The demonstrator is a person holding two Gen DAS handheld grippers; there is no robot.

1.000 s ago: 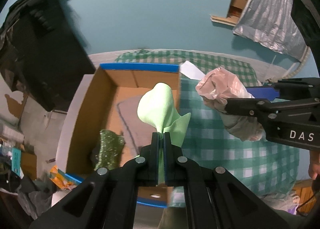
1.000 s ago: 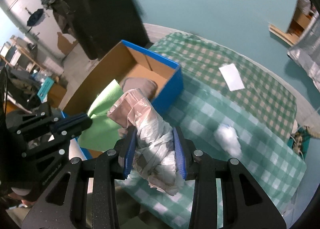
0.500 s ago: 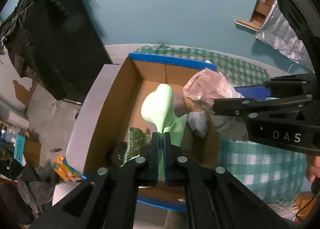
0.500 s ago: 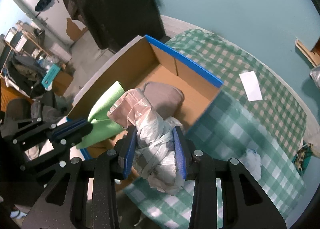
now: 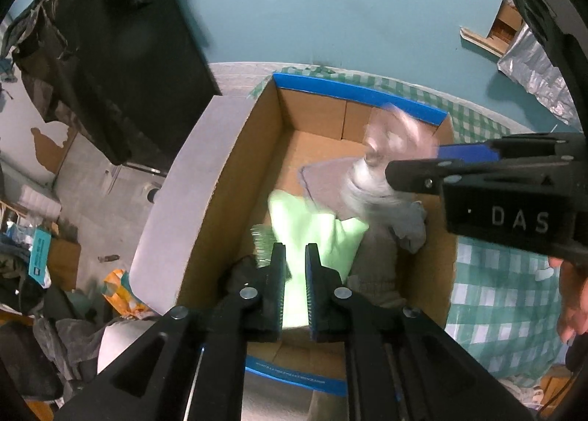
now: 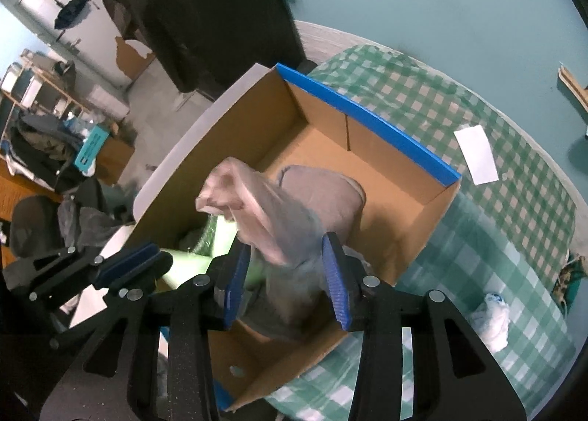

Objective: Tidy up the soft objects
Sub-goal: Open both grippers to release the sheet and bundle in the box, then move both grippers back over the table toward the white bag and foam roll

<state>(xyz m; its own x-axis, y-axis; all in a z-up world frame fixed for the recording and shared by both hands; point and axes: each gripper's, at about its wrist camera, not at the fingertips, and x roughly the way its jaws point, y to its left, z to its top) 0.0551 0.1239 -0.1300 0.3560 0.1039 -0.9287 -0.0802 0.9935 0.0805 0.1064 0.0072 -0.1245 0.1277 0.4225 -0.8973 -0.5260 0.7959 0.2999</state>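
Left gripper [image 5: 294, 266] jaws have just been parted a little, with the green cloth [image 5: 316, 233] slack between them, apparently released, draped away from the fingertips into the cardboard box [image 5: 235, 178]. Right gripper [image 6: 290, 266] jaws have likewise just been opening around the crumpled plastic bag [image 6: 257, 200], which is blurred, seemingly dropping straight below the fingers into the same box beside the grey cushion [image 6: 323, 193]. Only in the right wrist view are a white wad [image 6: 490, 321] and a paper slip [image 6: 476, 154] shown on the checked tablecloth [image 6: 514, 237], nearer the right hand.
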